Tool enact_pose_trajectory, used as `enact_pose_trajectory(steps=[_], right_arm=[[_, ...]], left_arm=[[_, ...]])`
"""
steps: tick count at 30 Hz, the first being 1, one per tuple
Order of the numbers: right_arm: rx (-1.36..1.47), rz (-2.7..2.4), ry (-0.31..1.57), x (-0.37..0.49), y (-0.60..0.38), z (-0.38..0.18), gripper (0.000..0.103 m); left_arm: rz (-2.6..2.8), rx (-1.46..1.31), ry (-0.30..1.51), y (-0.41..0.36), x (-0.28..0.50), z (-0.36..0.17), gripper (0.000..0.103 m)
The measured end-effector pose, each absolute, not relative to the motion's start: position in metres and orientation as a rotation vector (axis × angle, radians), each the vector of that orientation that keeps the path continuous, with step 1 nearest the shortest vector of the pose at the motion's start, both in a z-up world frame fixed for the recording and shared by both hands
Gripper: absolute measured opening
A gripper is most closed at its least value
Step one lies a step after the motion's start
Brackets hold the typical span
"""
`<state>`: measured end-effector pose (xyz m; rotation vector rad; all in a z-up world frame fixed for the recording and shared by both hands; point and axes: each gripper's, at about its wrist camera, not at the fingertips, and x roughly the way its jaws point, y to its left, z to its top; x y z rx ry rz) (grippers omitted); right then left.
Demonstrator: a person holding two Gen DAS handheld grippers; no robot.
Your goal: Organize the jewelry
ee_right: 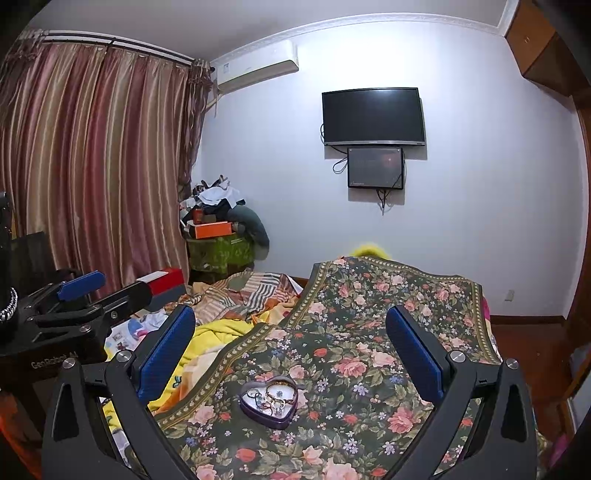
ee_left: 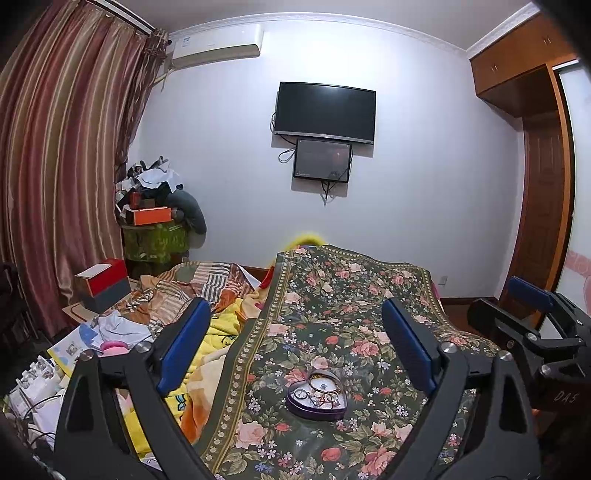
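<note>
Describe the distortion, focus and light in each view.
Left wrist view: fisheye bends the ceiling trim and wardrobe; dark corners; the heart-shaped tin is sharp.
Right wrist view: same curving, the curtain bows; light is dim and bluish; the TV shows no glare.

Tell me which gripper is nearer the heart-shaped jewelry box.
Too close to call. The left gripper and right gripper both hang open above and short of the heart-shaped jewelry box on the floral cloth, side by side, neither touching it.
</note>
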<state>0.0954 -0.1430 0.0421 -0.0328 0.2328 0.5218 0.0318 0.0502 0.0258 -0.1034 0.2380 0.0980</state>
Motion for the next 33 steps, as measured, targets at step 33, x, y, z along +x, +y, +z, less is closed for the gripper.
enact_pose_trajectory(steps=[33], right_arm=[[-0.027, 0.514, 0.245, 0.0959, -0.1446, 0.0399, 0.103]], left_arm=[[0.080, -0.106, 0.273, 0.0458, 0.0368, 0.0226, 0.103]])
